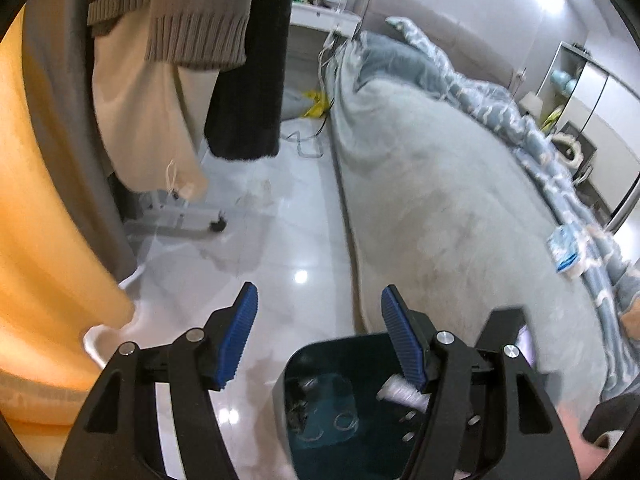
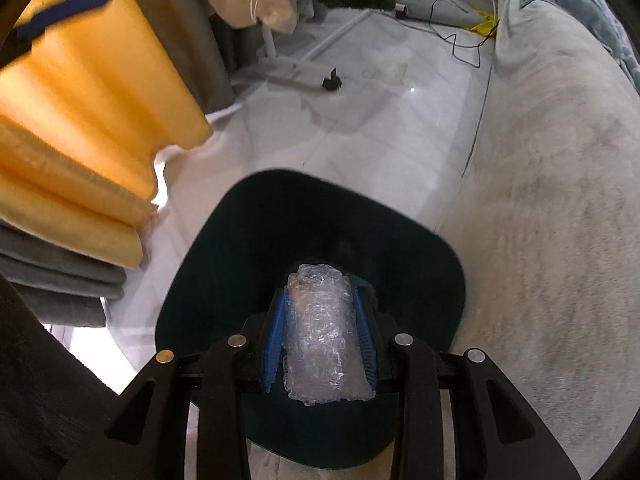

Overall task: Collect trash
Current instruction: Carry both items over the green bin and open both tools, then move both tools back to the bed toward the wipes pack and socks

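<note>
My right gripper (image 2: 322,298) is shut on a crumpled wad of clear bubble wrap (image 2: 322,332) and holds it over the mouth of a dark teal trash bin (image 2: 208,264) on the floor. My left gripper (image 1: 318,300) is open and empty, above the floor beside the same bin (image 1: 336,364). Inside the bin I see dark bits and clear scraps on the bottom (image 1: 320,412), and the bubble wrap (image 1: 400,390) shows behind my left gripper's right finger.
A bed with a pale grey blanket (image 1: 440,184) and a blue patterned duvet (image 1: 520,120) fills the right. Yellow curtains (image 2: 80,120) and hanging clothes (image 1: 192,20) stand at the left. A white rack base with a castor (image 2: 332,80) and cables (image 2: 460,44) lie on the glossy tile floor.
</note>
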The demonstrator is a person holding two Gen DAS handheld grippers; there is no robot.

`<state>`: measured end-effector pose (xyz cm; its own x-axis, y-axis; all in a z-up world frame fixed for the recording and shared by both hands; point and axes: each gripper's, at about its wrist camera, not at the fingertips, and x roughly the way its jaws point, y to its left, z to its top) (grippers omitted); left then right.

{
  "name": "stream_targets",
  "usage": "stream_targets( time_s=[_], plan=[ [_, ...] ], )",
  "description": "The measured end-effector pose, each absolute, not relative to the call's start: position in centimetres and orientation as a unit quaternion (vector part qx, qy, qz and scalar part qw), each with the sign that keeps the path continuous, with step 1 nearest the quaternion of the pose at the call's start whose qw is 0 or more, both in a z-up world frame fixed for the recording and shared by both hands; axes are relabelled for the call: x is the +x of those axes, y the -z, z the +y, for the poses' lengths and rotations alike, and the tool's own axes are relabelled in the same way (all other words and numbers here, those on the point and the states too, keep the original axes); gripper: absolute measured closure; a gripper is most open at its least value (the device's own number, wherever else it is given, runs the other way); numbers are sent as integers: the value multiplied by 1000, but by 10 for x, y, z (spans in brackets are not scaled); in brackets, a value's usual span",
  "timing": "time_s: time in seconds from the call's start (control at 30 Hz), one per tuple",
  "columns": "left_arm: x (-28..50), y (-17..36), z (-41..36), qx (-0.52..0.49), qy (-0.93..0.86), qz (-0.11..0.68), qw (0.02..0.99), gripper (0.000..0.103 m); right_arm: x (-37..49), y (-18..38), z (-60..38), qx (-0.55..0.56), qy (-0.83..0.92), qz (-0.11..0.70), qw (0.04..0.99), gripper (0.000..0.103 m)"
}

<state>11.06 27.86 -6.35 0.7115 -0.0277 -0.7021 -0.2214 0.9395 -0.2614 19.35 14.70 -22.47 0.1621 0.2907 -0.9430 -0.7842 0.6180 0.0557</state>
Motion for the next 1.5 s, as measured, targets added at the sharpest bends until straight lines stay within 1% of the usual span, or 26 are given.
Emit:
stream_targets(
  time_s=[0.07, 0.1, 0.13, 0.17, 0.2, 0.33, 0.5, 0.67, 0.9, 1.2, 1.27, 1.5],
  plan=[
    [115, 62, 278, -154, -49, 365, 917, 36, 190, 227, 144, -236, -369, 536, 722, 68],
    [116, 63, 279, -153, -50, 365, 917, 36, 189, 228, 143, -238, -368, 536, 721, 65],
    [119, 64, 280, -158, -48, 362, 918, 36, 188, 229, 142, -241, -366, 541, 718, 61],
    [121, 64, 281, -161, -46, 359, 918, 36, 190, 230, 143, -240, -366, 543, 717, 49],
    [123, 65, 281, -163, -47, 357, 919, 36, 190, 231, 142, -239, -365, 544, 716, 44],
    [130, 59, 268, -121, -50, 344, 930, 36, 189, 236, 141, -238, -363, 549, 714, 44],
    [133, 47, 254, -111, -29, 321, 940, 35, 186, 235, 138, -244, -366, 546, 713, 32],
    [137, 34, 234, -103, -9, 291, 951, 34, 186, 220, 129, -241, -369, 531, 724, 24],
    [148, 26, 208, -110, 17, 263, 958, 34, 187, 195, 111, -231, -378, 506, 740, 19],
    [172, 23, 184, -151, 40, 258, 953, 34, 199, 159, 74, -210, -367, 464, 778, 18],
    [176, 20, 178, -159, 43, 252, 954, 31, 203, 149, 61, -204, -359, 451, 791, 18],
    [188, 17, 152, -165, 62, 249, 952, 30, 218, 127, 21, -188, -331, 421, 823, 15]
  ],
)
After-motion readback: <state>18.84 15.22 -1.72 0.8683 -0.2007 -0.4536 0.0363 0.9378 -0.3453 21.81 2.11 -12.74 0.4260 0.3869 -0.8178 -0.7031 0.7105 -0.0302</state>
